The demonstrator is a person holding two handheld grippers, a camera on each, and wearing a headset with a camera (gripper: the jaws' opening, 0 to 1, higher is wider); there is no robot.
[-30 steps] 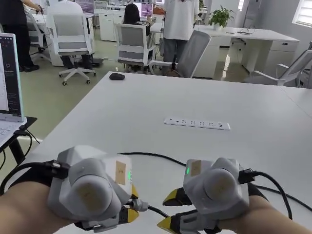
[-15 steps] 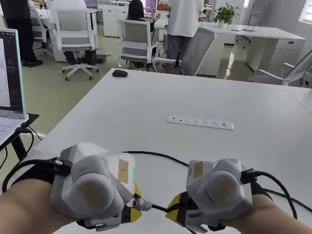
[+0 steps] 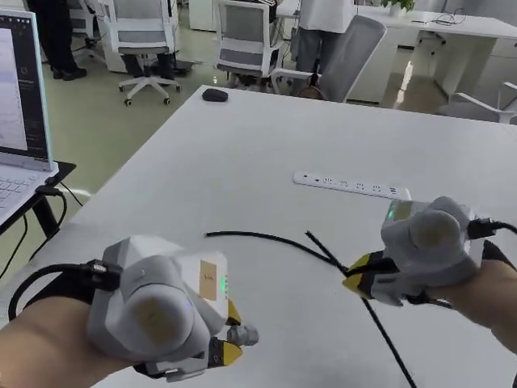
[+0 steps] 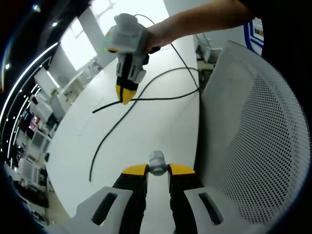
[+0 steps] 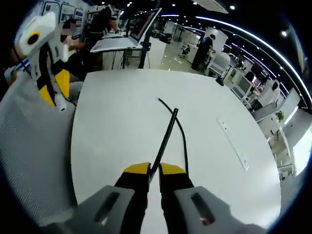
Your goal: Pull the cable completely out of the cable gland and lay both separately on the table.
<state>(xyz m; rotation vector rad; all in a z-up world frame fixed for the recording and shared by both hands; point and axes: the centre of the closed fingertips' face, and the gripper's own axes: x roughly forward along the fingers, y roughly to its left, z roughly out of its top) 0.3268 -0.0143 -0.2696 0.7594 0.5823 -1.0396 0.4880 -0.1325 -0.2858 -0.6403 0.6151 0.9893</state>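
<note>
A small grey cable gland [image 3: 245, 335] sits pinched in my left gripper [image 3: 230, 341] at the lower left, just above the white table [image 3: 242, 162]. In the left gripper view the gland [image 4: 157, 162] is between the yellow jaw tips, with no cable in it. My right gripper [image 3: 355, 275] is off to the right, shut on the black cable [image 3: 275, 239]. One free end of the cable [image 5: 167, 131] sticks out straight ahead of the right gripper [image 5: 153, 170]; the other strand curves over the table. The two grippers are well apart.
A white power strip [image 3: 351, 187] lies on the table beyond the right gripper. A black mouse [image 3: 215, 94] is at the far edge. A laptop [image 3: 20, 105] stands on a side stand at left. Office chairs [image 3: 242, 40] and people are behind the table.
My right gripper has pulled away to the right with the cable, and the cable end has come out of the gland. The left gripper has kept its place with the gland.
</note>
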